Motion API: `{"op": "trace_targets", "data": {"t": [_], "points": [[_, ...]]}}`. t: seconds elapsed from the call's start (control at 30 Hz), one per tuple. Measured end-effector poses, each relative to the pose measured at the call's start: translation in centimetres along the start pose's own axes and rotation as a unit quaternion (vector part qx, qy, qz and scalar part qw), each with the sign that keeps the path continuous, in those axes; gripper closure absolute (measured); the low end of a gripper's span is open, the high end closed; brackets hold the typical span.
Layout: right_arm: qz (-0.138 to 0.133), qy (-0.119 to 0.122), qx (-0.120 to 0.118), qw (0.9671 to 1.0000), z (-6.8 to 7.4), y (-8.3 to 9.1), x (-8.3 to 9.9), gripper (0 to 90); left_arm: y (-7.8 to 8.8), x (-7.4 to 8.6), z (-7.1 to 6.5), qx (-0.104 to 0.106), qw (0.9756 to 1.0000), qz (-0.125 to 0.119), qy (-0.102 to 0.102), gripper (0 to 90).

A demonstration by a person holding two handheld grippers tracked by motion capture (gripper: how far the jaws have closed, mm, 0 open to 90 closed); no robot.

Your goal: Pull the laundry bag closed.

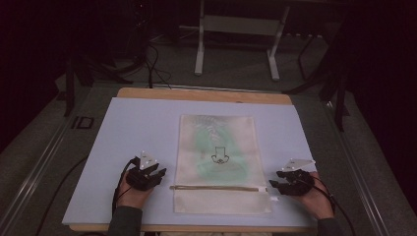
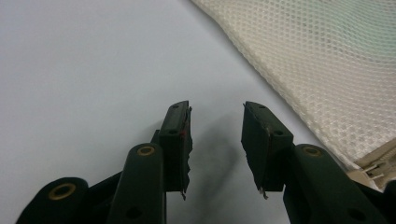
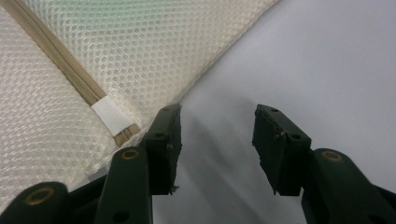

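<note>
The mesh bag (image 1: 217, 160) lies flat at the table's (image 1: 133, 128) centre, zipper (image 1: 219, 188) shut, with left gripper (image 1: 158, 175) and right gripper (image 1: 274, 181) flanking it, fingers wide and empty, probably about to grasp its zipper ends.

A cream mesh bag (image 1: 216, 147), woven in a fine honeycomb pattern, lies on a pale lavender-blue mat (image 1: 137, 128) over a light wooden worktop (image 1: 196, 93). A green shape shows faintly through the mesh, behind a small black line drawing (image 1: 220, 155). A tan zip (image 1: 216, 188) crosses the bag, ending in a white fabric tab (image 3: 112, 116). The left gripper (image 1: 158, 173) and right gripper (image 1: 274, 180) are black, each topped with a grey plate; brass-coloured rivets dot their arms.
</note>
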State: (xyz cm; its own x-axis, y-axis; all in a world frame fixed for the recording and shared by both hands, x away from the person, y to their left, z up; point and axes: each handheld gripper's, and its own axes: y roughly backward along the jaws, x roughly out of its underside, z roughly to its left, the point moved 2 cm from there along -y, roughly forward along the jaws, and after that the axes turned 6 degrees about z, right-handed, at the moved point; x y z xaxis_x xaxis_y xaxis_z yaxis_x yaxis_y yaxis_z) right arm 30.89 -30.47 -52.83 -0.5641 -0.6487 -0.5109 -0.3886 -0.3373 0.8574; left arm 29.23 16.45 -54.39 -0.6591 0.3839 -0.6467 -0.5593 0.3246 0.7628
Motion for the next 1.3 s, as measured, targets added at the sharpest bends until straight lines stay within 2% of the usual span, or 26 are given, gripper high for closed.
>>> {"op": "trace_targets", "data": {"t": [0.33,0.47,0.7,0.9,1.3], "points": [[0.001,0.011,-0.004,0.9999,0.6,0.1,-0.6,54.0,0.1,0.0,-0.1,0.009,1.0,-0.001,-0.002,62.8],[0.004,0.02,-0.005,0.9998,1.0,0.2,-0.9,54.6,0.2,0.0,-0.1,0.014,0.9999,-0.008,-0.003,62.8],[0.007,0.03,-0.008,0.9995,1.3,0.5,-1.5,54.6,0.4,0.1,0.0,0.015,0.9998,-0.012,-0.001,62.8],[0.01,0.05,-0.012,0.9986,1.5,0.6,-2.5,54.6,0.4,0.1,0.0,0.014,0.9998,-0.011,0.0,62.8],[0.026,0.088,-0.029,0.9954,3.0,-0.2,-4.2,52.8,0.5,0.1,0.0,0.012,0.9998,-0.013,0.001,61.3]]}}
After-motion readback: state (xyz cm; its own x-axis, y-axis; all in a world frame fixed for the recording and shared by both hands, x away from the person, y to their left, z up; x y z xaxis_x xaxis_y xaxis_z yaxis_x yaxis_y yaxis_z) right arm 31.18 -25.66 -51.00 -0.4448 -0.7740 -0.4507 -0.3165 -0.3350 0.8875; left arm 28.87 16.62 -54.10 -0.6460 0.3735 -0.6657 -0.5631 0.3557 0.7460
